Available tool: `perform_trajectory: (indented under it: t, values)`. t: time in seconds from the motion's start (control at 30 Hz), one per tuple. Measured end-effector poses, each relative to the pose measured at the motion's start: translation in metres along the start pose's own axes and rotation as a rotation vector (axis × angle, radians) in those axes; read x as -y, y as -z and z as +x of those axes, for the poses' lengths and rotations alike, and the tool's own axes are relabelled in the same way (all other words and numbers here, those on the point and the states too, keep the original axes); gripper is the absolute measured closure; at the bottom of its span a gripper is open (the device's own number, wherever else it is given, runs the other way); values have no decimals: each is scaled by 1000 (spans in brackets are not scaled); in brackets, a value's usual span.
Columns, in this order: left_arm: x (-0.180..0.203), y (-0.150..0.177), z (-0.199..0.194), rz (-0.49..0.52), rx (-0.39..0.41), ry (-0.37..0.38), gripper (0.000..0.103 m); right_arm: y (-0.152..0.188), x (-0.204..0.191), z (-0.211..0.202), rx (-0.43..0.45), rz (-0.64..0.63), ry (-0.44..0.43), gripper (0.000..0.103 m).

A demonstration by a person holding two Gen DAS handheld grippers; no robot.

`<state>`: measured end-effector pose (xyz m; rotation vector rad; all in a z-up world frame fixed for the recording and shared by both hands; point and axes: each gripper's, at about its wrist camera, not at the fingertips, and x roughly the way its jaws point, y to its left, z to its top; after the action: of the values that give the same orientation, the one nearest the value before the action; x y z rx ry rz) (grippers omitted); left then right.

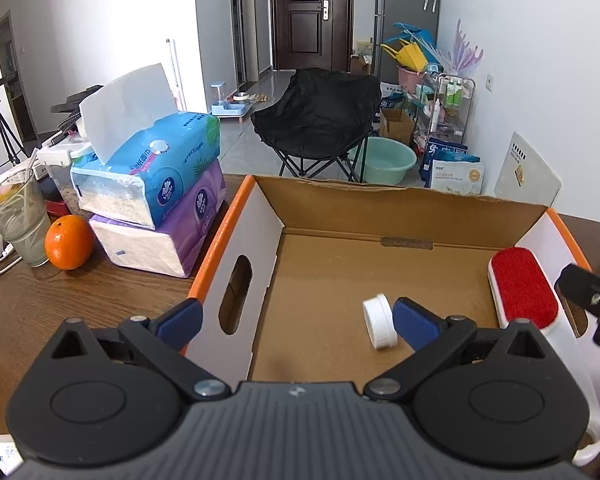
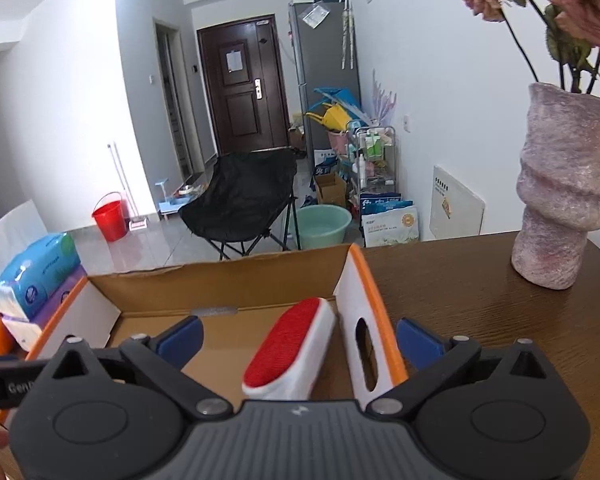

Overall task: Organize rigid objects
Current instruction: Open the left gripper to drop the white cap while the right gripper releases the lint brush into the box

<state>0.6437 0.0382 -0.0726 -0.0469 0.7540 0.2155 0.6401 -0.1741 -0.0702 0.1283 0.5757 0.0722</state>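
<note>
On the far left of the worktop (image 1: 100, 292) we see a glass (image 1: 18, 224), an orange (image 1: 69, 243) and two tissue packs (image 1: 156, 208) stacked one on the other. They sit outside the box, and we think that is because they are not the hard things we are tidying.

Next comes the cardboard box (image 1: 236, 240) with its orange edge. It is open at the top so things can be dropped in.

Our left tool (image 1: 296, 316) hangs over the near left side of the box with its jaws wide apart and nothing in them. One jaw is outside the box wall and one is inside. The white round cap (image 1: 379, 321) lies tipped on the box floor, just beside the inside jaw. We think it has been let go there.

Further right, the red and white brush (image 2: 290, 354) leans along the right wall of the box, red side up. Our right tool (image 2: 300, 338) is spread wide around it and around the box wall, not squeezing. Both things are in the box.

On the far right, a pink vase (image 2: 564, 200) with flowers stands on the worktop, well apart from the box.
</note>
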Motion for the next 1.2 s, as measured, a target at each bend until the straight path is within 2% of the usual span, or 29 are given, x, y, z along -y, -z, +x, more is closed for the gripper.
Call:
perform_trajectory:
  t: [0.37, 0.63, 1.2]
  values:
    - [-2, 0, -22, -7, 40, 20, 0, -2, 0, -15, 30, -17, -2, 0]
    - [-12, 8, -56, -17, 94, 26, 0, 3, 1, -48, 84, -17, -15, 0]
    - [-42, 47, -125, -37, 126, 31, 0, 34, -4, -122, 133, -34, -29, 0]
